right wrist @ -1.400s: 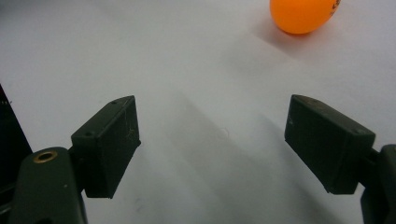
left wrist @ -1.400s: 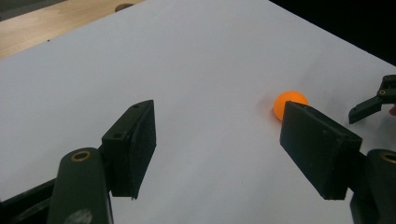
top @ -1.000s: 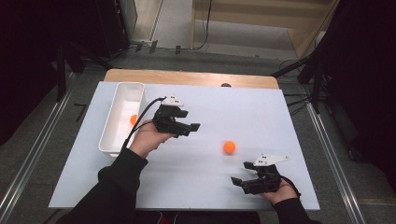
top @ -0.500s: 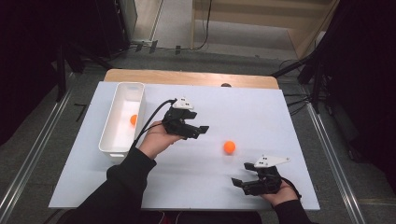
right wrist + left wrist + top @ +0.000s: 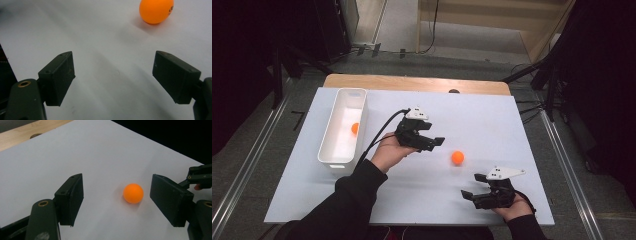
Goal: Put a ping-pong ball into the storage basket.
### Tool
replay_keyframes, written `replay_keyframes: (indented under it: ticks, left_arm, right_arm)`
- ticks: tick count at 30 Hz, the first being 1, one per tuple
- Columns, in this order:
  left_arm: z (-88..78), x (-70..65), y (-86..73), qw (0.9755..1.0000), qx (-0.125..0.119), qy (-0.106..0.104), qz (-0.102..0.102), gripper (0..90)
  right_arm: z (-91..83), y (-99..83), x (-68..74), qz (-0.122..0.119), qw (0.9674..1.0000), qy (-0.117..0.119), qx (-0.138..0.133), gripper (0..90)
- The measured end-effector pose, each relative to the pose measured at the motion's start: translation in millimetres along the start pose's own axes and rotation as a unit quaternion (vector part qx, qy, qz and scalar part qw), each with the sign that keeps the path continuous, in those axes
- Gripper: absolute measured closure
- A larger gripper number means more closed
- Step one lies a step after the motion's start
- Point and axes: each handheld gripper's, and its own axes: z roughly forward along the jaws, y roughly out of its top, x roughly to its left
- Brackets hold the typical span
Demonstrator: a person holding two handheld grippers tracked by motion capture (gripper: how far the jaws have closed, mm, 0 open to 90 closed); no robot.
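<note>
— What do you have closest to you?

— My right gripper [image 5: 473, 194], at the near edge of the white table [image 5: 492, 120], just on my side of the orange ball [image 5: 457, 157] and a little to its right. In the right gripper view its jaws are spread wide with nothing but bare tabletop between them; the ball [image 5: 156, 11] sits ahead, off toward the right-hand jaw, well clear of both pads.

— And the ball itself?

— Loose on the table, roughly in the middle, touching nothing. It's round, so there's no long axis to line up with — any approach angle would do.

— Which hand is better placed for it?

— The left, I'd judge. The left gripper [image 5: 437, 143] hovers just to the ball's left, tips pointing toward it. In the left gripper view the ball [image 5: 133, 193] lies ahead of the jaws, nearer the right-hand pad than the left, not yet between them. They stand part open, holding nothing, wider than the ball.

— So the next move?

— Push the left gripper forward and slightly toward that side until the ball is centred, then close.

— Anything beyond?

— Farther left of the ball, the white bin [image 5: 347, 107], with a second orange ball [image 5: 355, 128] inside.
</note>
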Motion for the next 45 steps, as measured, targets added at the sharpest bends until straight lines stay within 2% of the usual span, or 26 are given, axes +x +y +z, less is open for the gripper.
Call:
replay_keyframes:
  ticks: [8,26,35,45]
  left_arm:
    - [8.6,-5.1,-2.1,0.9999,0.004,-0.009,-0.003,27.3]
    - [32.3,-20.4,-4.6,0.9998,0.009,-0.018,0.007,27.3]
    - [43.2,-23.2,-5.2,0.9997,0.012,-0.021,0.007,27.3]
    - [53.0,-23.4,0.2,0.9996,0.008,-0.022,0.015,27.3]
  right_arm:
    - [1.7,1.8,-6.0,0.003,1.0,-0.006,0.0,16.4]
    - [-0.8,0.7,-9.8,0.007,0.9999,-0.013,-0.001,16.4]
    - [-0.9,0.5,-9.3,0.005,0.9999,-0.012,0.0,16.4]
    - [-1.6,-0.1,-9.5,0.005,0.9999,-0.012,-0.001,16.4]
